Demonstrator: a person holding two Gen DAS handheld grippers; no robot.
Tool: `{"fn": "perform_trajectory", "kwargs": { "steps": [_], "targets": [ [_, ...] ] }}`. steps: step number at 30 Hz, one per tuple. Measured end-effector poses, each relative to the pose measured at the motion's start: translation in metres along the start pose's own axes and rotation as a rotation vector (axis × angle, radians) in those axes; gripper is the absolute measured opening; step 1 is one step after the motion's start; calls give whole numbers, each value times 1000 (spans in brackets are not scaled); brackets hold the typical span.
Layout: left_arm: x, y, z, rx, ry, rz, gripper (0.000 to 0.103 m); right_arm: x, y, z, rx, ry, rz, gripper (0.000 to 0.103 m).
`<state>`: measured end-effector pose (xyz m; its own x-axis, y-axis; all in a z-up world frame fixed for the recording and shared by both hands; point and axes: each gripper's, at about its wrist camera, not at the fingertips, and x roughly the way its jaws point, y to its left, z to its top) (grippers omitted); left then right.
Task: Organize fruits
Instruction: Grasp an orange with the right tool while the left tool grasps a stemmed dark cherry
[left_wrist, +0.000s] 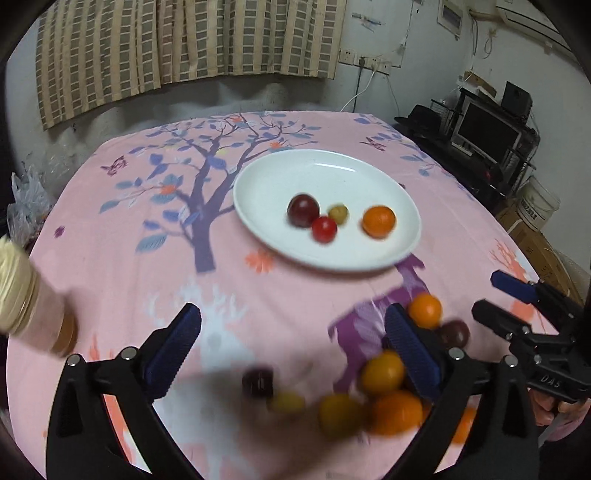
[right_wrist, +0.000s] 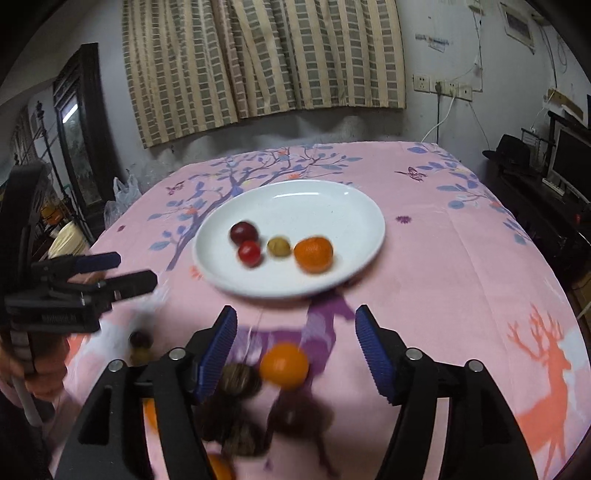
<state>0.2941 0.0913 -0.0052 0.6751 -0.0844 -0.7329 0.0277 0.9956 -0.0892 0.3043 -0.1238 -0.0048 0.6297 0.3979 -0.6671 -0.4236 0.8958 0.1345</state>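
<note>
The white plate (right_wrist: 354, 206) is sitting mid-table on the pink cloth (right_wrist: 461, 266), already holding four fruits: a dark plum (right_wrist: 243, 232), a red one (right_wrist: 249, 253), a small olive-yellow one (right_wrist: 278, 246) and an orange (right_wrist: 314, 254). The rest are lying in a loose heap on the cloth nearer the person. The right gripper (right_wrist: 295, 350) is hanging over that heap with its fingers spread wide and nothing between them, a loose orange (right_wrist: 284, 365) lying almost centred in the gap. The left gripper (left_wrist: 291, 347) is likewise wide open and empty, above a small dark fruit (left_wrist: 258, 382) and some yellow ones (blur is smearing the nearest fruits, so counting them is guesswork). To pick cleanly, the right gripper should probably be dropping straight down so the pads straddle the loose orange at its widest part, closing gently since round fruit rolls, and keeping clear of the dark fruits just beside it.
</note>
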Motion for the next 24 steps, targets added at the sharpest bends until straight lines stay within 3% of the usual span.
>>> {"fn": "perform_trajectory", "kwargs": {
  "steps": [6, 11, 16, 24],
  "targets": [
    [-43, -4, -87, -19, -21, 0, 98, -42, 23, -62, -48, 27, 13, 69],
    [-56, -13, -143, -10, 11, -70, 98, -52, 37, -90, -102, 49, 9, 70],
    [-64, -22, -157, 46, -11, -57, 98, -44, 50, -102, -147, 72, -40, 69],
    [-63, -25, -158, 69, -11, -45, 98, -39, 50, -102, -162, 94, -36, 68]
  ]
}}
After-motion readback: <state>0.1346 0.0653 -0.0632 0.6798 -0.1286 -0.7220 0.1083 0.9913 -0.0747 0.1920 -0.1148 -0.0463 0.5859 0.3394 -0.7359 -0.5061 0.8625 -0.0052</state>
